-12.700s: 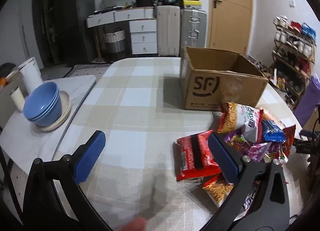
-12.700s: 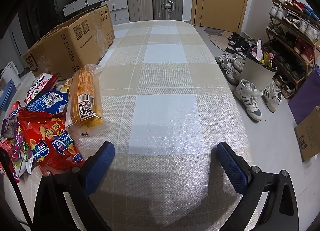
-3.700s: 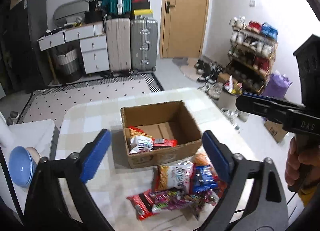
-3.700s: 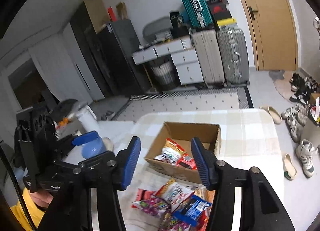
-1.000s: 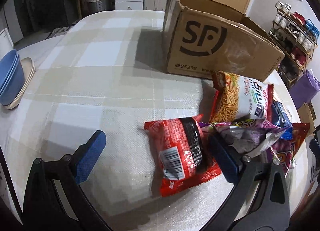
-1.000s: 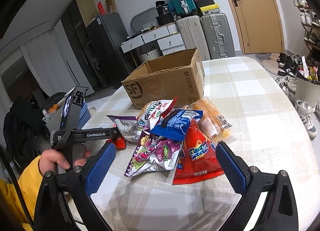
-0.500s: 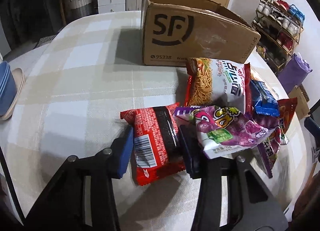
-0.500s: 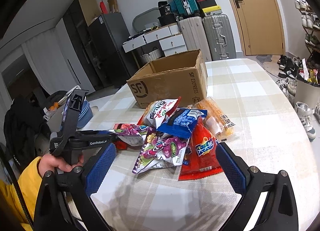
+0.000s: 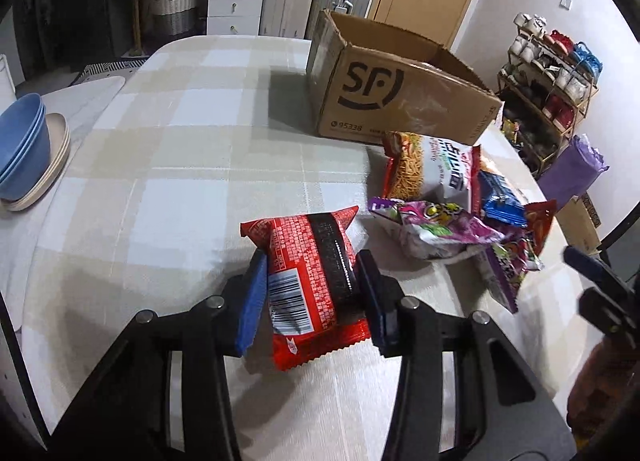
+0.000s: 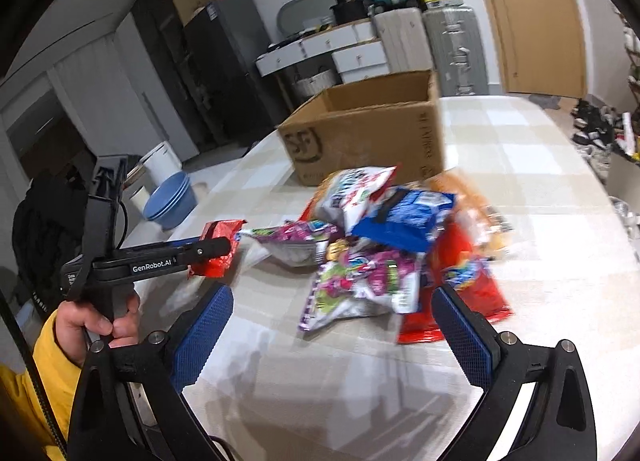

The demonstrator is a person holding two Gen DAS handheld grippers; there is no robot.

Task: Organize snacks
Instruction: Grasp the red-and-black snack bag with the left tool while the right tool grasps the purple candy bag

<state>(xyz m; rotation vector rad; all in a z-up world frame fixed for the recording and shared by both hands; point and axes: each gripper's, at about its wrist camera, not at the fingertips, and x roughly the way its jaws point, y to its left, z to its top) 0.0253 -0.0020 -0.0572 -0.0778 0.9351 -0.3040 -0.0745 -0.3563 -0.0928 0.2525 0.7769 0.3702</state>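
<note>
My left gripper [image 9: 311, 285] is shut on a red and black snack packet [image 9: 310, 281] and holds it just above the table; the packet also shows in the right wrist view [image 10: 218, 247]. A pile of snack bags lies to its right: a purple bag [image 9: 436, 227], a white and orange noodle bag [image 9: 432, 171], a blue bag [image 9: 500, 201]. The open brown SF cardboard box [image 9: 400, 97] stands behind the pile. My right gripper [image 10: 334, 323] is open and empty, just in front of the pile [image 10: 380, 245].
Stacked blue bowls on plates [image 9: 24, 149] sit at the table's left edge. The checked tablecloth [image 9: 192, 149] covers the table. A shoe rack [image 9: 548, 81] stands to the right, suitcases and drawers behind.
My left gripper has closed on the red and black packet and lifted it slightly. My right gripper has moved closer to the snack pile; its view is blurred.
</note>
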